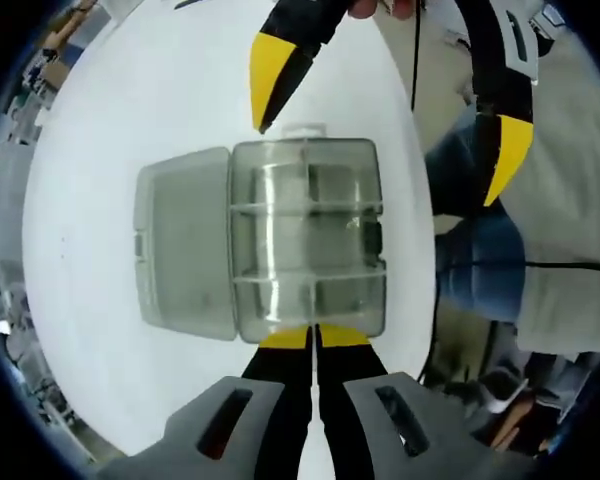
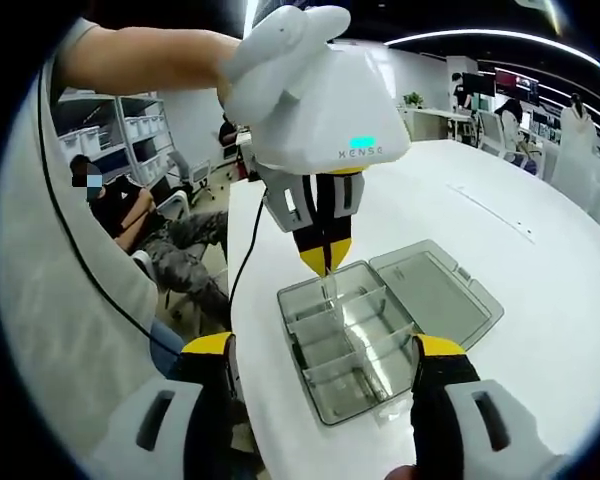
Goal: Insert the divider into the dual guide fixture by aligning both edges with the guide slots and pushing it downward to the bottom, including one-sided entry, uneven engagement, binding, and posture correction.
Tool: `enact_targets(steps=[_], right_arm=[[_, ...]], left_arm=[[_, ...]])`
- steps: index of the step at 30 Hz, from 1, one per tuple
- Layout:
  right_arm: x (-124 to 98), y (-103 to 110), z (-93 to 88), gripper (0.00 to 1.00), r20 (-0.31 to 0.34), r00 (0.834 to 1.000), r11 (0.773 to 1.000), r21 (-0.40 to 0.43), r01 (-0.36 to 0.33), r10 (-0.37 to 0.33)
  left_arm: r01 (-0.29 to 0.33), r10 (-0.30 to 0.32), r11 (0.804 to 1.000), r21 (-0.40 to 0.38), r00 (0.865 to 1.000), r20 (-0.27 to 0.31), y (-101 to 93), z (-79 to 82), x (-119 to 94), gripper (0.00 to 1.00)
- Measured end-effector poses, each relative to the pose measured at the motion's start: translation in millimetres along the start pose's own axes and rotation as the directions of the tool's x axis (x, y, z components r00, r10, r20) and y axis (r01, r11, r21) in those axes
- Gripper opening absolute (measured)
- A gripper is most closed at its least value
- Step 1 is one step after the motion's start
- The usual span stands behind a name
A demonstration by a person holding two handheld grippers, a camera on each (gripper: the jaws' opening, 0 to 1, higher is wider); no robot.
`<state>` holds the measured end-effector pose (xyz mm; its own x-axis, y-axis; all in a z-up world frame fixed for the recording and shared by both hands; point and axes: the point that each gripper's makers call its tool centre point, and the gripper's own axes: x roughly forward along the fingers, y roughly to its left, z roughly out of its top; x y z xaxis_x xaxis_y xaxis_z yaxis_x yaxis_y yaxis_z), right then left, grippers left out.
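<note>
Closed left gripper pinches a clear divider over the open plastic box on the white table. Right gripper hangs open above the box.

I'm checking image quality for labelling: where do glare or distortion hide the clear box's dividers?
Left gripper view: bright streaks on the clear box wash out its dividers; fisheye bends the table. Right gripper view: glare on the clear box; dividers readable.
</note>
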<state>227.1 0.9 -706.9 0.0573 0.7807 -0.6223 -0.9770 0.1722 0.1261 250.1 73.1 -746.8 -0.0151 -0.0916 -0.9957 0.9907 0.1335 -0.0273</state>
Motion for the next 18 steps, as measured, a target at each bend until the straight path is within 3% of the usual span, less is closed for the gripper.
enact_targets(steps=[18], right_arm=[[-2.7, -1.1, -1.8, 0.69, 0.000, 1.000, 1.000, 0.001, 0.000, 0.000]], left_arm=[[0.009, -0.009, 1.000, 0.016, 1.000, -0.023, 0.3, 1.1, 5.6, 0.00]])
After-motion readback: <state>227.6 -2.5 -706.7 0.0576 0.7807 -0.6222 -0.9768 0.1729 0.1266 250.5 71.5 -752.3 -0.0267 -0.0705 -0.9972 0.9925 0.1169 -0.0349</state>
